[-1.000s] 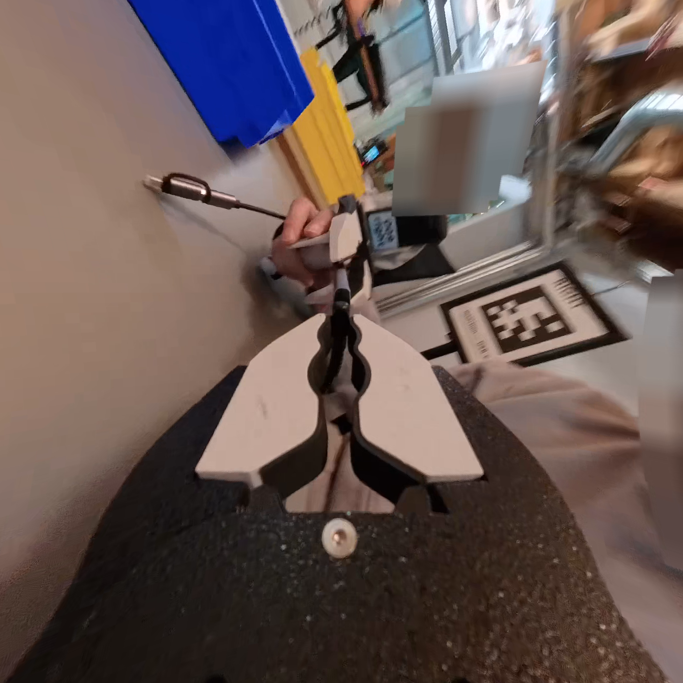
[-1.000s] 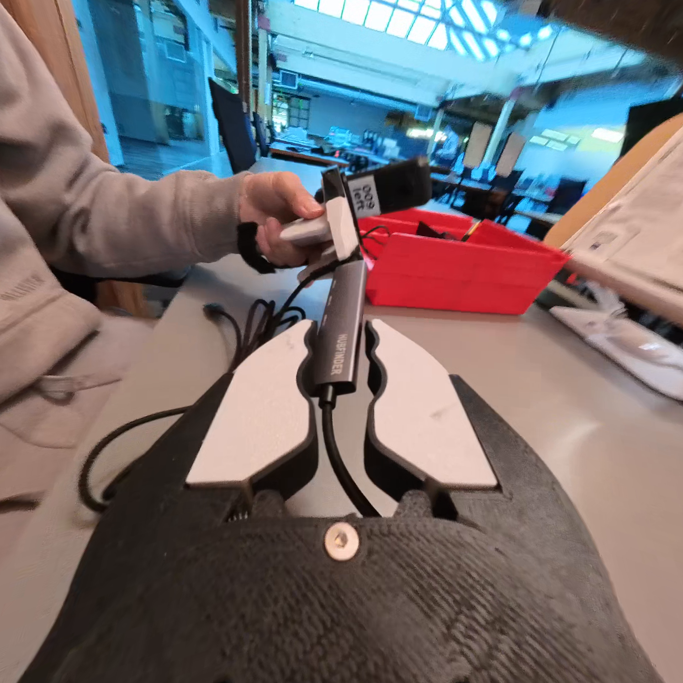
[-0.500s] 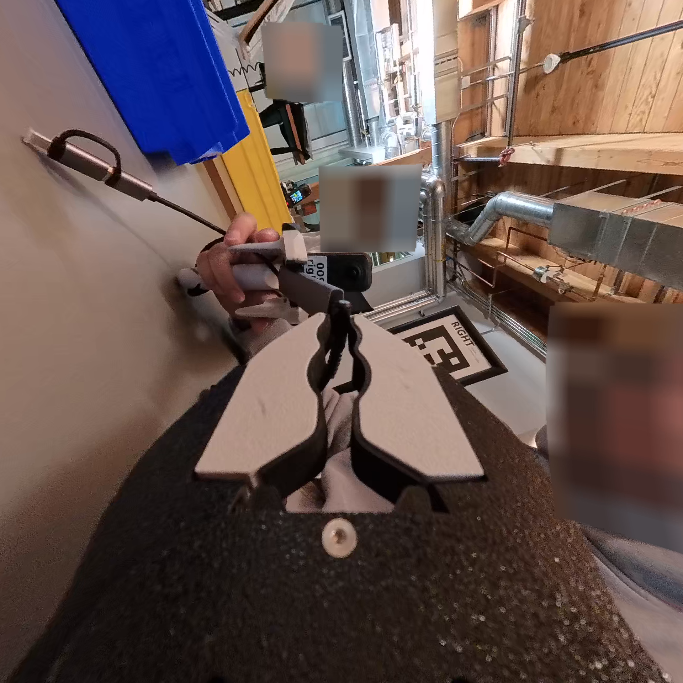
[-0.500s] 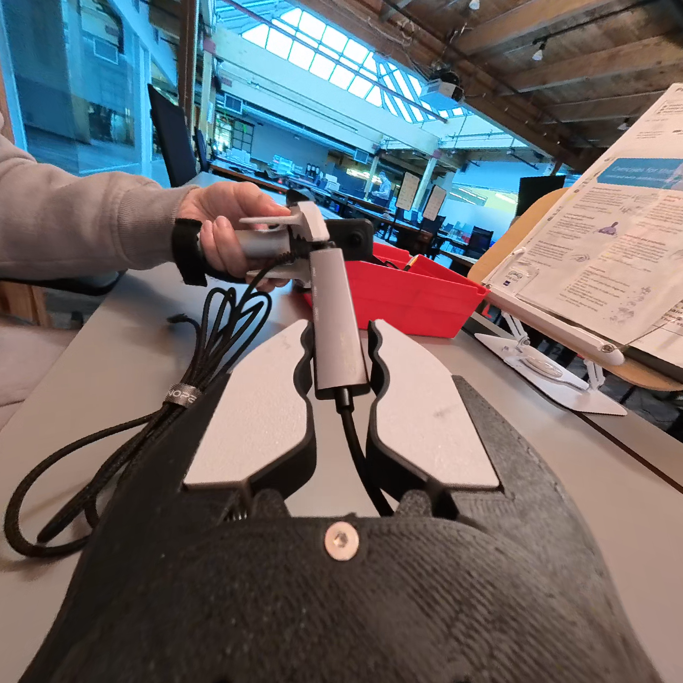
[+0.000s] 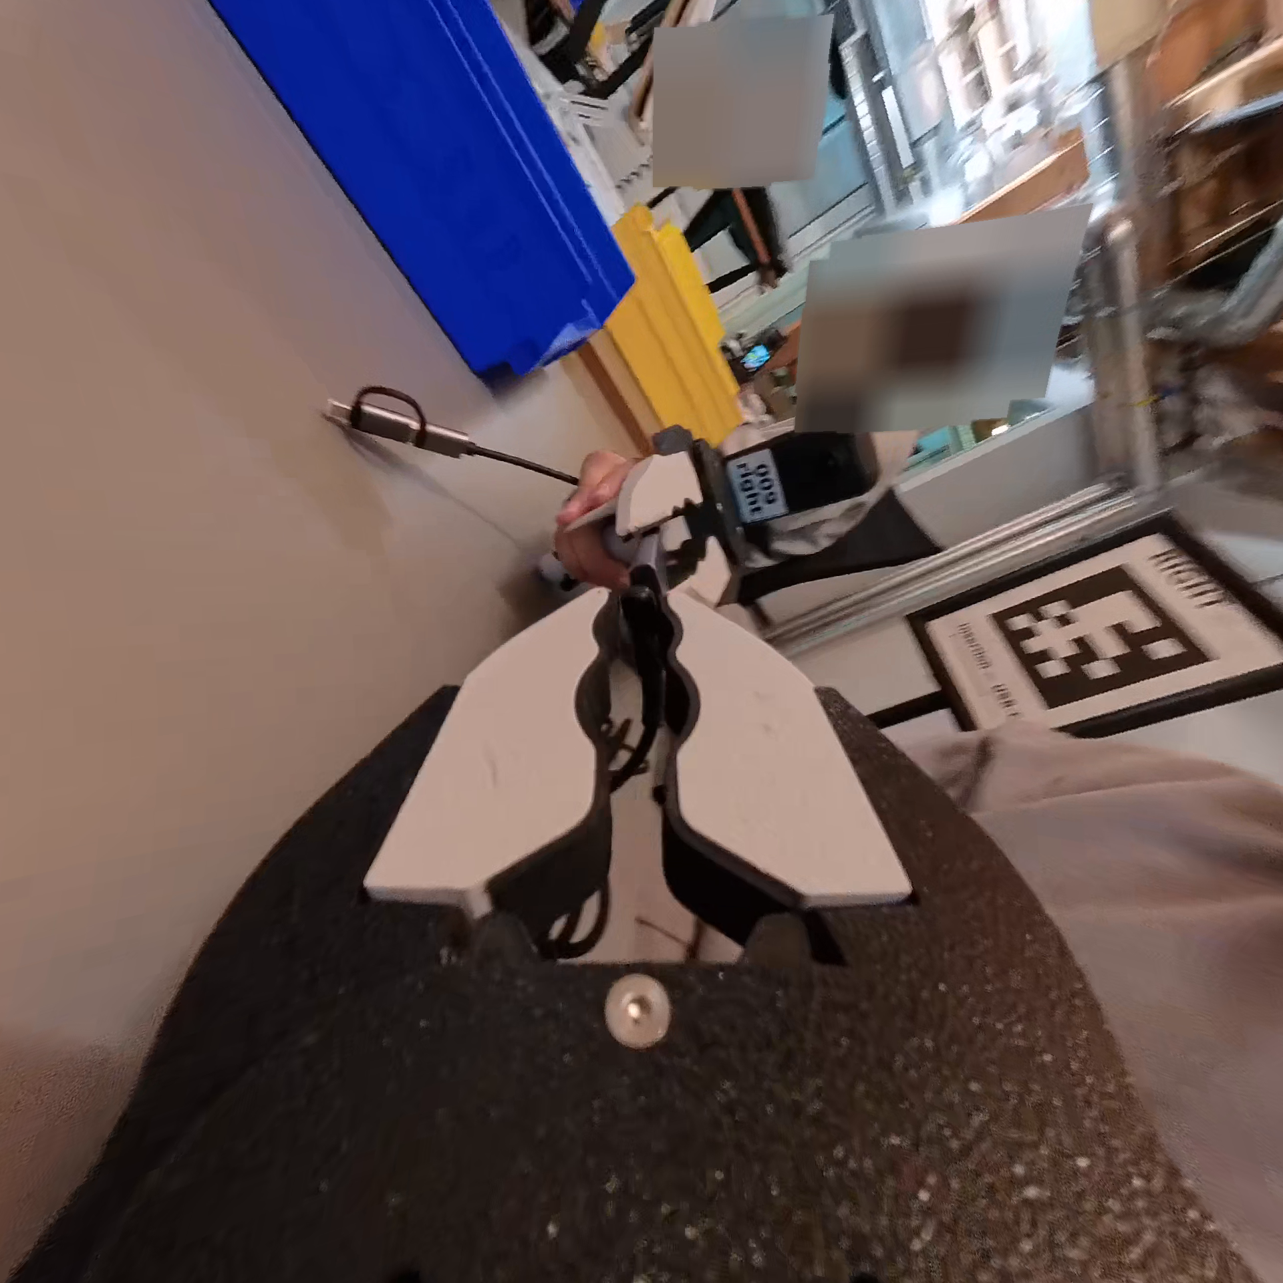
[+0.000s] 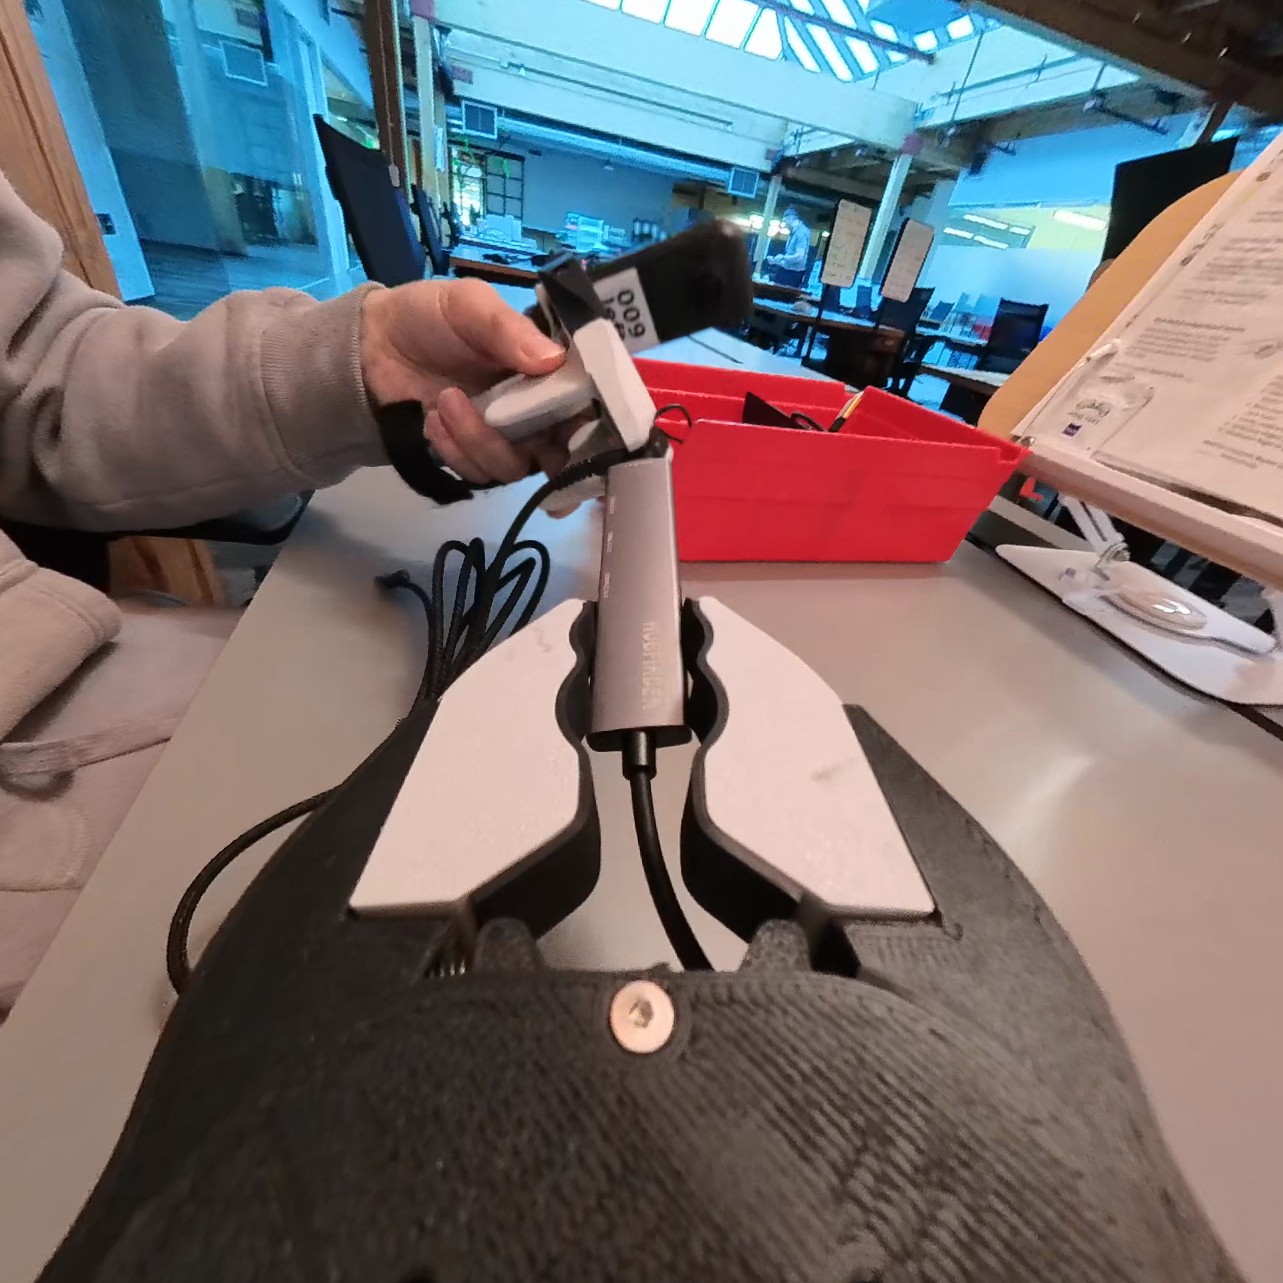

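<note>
The right gripper is clamped on a slim grey metal hub above the grey tabletop, while the left gripper pinches a black braided cable's plug at the hub's far end (whether seated, I cannot tell).

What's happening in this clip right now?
A person holds a gripper in each hand over a grey table. The right gripper is shut on a slim grey USB hub, tilted up off the table. The left gripper is shut on a black cable plug right at the hub's far end. The cable's bundled black loops hang to the table. A red bin sits behind.
</note>
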`<action>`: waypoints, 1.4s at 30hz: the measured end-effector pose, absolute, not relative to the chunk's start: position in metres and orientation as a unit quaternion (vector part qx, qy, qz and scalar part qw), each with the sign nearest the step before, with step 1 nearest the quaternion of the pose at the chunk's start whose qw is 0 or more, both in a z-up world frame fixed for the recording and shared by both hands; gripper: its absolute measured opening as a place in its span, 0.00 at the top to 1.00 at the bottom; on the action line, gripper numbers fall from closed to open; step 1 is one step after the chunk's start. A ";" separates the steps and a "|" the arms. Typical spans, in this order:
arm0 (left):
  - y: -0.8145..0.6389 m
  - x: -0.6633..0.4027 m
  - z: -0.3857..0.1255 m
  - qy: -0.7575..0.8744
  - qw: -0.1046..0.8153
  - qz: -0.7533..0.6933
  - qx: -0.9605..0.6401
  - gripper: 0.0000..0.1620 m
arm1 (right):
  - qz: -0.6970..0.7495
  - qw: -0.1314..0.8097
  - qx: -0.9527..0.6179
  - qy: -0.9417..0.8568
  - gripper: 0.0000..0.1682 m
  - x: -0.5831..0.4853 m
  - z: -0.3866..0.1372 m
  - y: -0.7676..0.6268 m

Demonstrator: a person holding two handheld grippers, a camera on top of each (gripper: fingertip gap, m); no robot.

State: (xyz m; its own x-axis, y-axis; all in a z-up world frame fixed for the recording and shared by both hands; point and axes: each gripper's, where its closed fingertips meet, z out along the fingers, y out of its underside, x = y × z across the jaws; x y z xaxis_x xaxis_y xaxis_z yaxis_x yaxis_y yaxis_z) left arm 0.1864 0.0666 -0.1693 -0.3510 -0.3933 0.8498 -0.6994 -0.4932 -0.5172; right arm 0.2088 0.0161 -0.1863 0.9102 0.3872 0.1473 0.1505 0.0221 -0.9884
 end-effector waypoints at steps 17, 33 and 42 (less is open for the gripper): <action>0.068 0.172 -0.185 -0.555 0.113 0.591 0.574 0.95 | 0.093 0.663 -0.712 -0.211 0.85 0.202 -0.194 0.018; 0.065 0.171 -0.204 -0.568 0.141 0.568 0.579 0.95 | 0.088 0.619 -0.746 -0.229 0.85 0.198 -0.209 0.017; 0.063 0.176 -0.196 -0.569 0.115 0.582 0.570 0.95 | 0.096 0.635 -0.735 -0.218 0.85 0.201 -0.203 0.017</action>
State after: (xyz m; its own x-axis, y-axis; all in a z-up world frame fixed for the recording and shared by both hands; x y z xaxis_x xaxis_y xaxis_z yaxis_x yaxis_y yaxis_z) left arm 0.1757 0.0629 -0.1960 -0.3236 -0.5152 0.7936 -0.7817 -0.3270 -0.5311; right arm 0.2011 0.0166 -0.2031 0.8859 0.4435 0.1356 0.1988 -0.0989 -0.9750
